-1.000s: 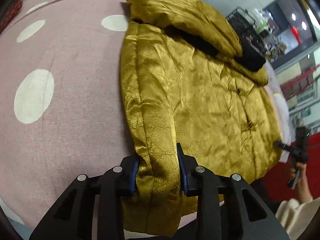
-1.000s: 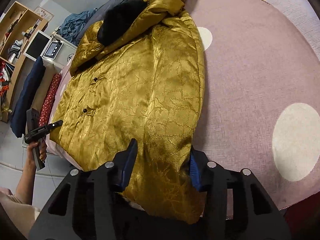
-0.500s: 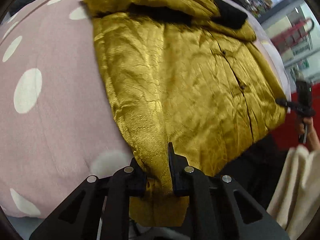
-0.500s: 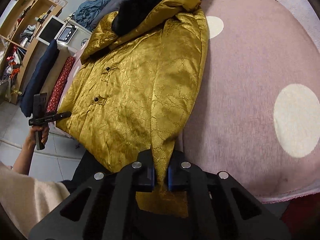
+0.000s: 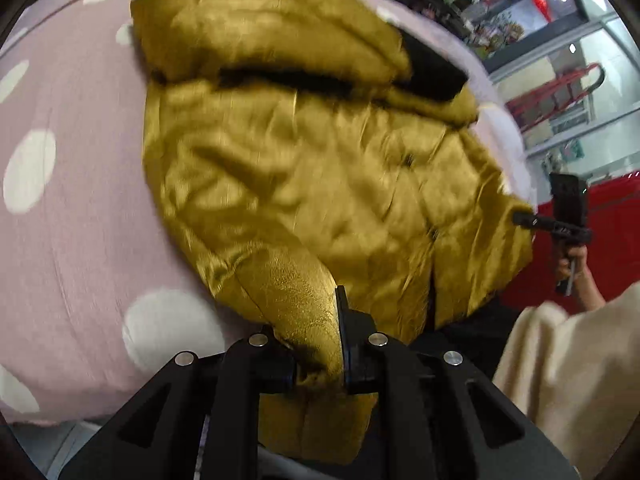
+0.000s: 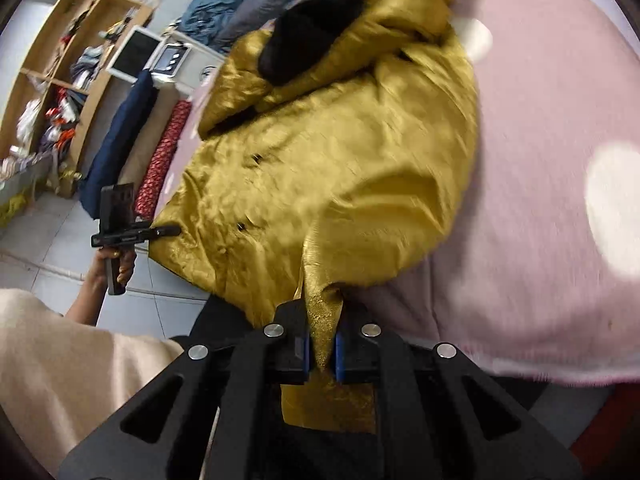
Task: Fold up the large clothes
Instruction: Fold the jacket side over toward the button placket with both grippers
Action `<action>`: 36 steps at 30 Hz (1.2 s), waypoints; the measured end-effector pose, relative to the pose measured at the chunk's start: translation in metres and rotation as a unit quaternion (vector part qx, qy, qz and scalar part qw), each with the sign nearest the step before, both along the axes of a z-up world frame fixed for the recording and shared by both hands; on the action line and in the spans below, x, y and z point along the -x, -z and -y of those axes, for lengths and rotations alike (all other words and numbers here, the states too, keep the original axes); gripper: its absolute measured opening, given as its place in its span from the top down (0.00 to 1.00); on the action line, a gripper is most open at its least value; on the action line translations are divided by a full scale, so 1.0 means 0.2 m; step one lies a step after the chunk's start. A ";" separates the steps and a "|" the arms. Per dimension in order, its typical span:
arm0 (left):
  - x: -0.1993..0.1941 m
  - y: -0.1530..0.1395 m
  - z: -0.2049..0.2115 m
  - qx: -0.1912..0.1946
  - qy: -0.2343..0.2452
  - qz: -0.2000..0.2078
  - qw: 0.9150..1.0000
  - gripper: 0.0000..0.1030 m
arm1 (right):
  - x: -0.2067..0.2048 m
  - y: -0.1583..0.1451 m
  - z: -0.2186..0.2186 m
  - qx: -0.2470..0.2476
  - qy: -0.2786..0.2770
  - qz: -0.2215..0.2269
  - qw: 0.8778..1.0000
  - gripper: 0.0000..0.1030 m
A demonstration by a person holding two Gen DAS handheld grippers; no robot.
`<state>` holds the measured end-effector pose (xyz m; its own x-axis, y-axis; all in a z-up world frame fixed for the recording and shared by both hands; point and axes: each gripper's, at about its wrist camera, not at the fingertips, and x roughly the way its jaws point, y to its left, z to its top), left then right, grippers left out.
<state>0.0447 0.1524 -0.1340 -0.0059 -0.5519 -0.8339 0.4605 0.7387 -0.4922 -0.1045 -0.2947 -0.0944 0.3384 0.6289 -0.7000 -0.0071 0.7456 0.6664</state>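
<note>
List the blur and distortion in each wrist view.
Left wrist view: the gold jacket is smeared by motion blur, the left gripper stays sharp, and fisheye bends the polka-dot cover. Right wrist view: similar smear, right gripper crisp, dark vignetted corners.

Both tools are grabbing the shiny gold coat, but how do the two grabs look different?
The left tool holds a fat, bunched roll of the gold coat, so its fingers stand apart. The right tool pinches a thin, flat strip, fingers nearly together. Blue pads show on the right tool's fingers; the left tool's look black. Both are shut on the coat's near edge over the pink dotted cover.
</note>
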 end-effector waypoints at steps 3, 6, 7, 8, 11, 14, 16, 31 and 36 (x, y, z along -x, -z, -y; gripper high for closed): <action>-0.13 -0.12 -0.05 0.038 -0.037 0.024 0.998 0.86 | -0.14 -0.10 0.07 -0.001 0.007 0.035 0.999 0.92; -0.29 -0.23 -0.10 0.058 -0.072 0.057 0.994 0.85 | -0.27 -0.19 0.18 -0.007 0.038 0.066 0.997 0.92; -0.34 -0.27 -0.10 0.056 -0.085 0.069 0.992 0.86 | -0.33 -0.22 0.23 -0.010 0.055 0.076 0.996 0.92; -0.39 -0.29 -0.11 0.053 -0.094 0.078 0.991 0.86 | -0.36 -0.24 0.28 -0.011 0.067 0.081 0.994 0.92; -0.56 -0.32 -0.11 0.058 -0.127 0.089 0.986 0.86 | -0.51 -0.30 0.42 -0.007 0.104 0.101 0.989 0.92; -0.73 -0.33 -0.10 0.073 -0.165 0.088 0.980 0.85 | -0.66 -0.33 0.53 -0.040 0.132 0.110 0.984 0.92; -0.84 -0.33 -0.05 0.073 -0.179 0.093 0.977 0.85 | -0.75 -0.34 0.57 -0.048 0.146 0.112 0.982 0.92; -1.32 -0.17 0.19 0.043 -0.277 0.065 0.958 0.83 | -1.19 -0.05 0.76 -0.047 0.267 0.028 0.962 0.92; -1.32 -0.11 0.10 0.124 -0.330 -0.001 0.936 0.50 | -1.22 0.07 0.76 -0.063 0.298 -0.002 0.952 0.92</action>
<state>0.3095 0.1317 -0.1121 0.4039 -0.6118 -0.6801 -0.0572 0.7251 -0.6863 0.1398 -0.4473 -0.1080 0.6589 0.4050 -0.6339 0.3962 0.5295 0.7501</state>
